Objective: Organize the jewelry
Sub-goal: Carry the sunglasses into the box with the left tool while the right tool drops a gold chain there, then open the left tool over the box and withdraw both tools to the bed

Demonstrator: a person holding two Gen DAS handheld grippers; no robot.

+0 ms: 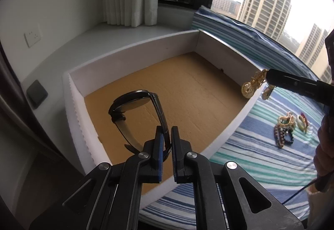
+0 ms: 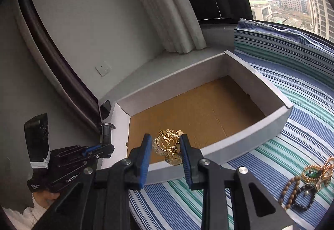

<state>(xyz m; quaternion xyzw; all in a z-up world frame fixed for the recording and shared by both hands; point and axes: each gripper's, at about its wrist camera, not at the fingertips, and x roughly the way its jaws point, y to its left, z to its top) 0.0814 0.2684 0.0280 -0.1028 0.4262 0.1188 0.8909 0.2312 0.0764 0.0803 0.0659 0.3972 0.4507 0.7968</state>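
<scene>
Two clamped grippers: left gripper (image 1: 166, 136) on watch (image 1: 133, 102), right gripper (image 2: 166, 146) on gold jewelry (image 2: 168, 142), bared only wrist-side.

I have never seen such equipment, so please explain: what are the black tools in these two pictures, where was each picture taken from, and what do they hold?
No robot: a person holds a hand tool with two jaws in each hand, each with a camera looking along them. In the left view, the left gripper is shut on the strap of a black wristwatch. In the right view, the right gripper holds a gold motorcycle-shaped ornament. Both hover over a white box with a brown cardboard floor. It stands on a blue-and-green striped cloth, where a pile of bead bracelets and gold chains waits.
</scene>
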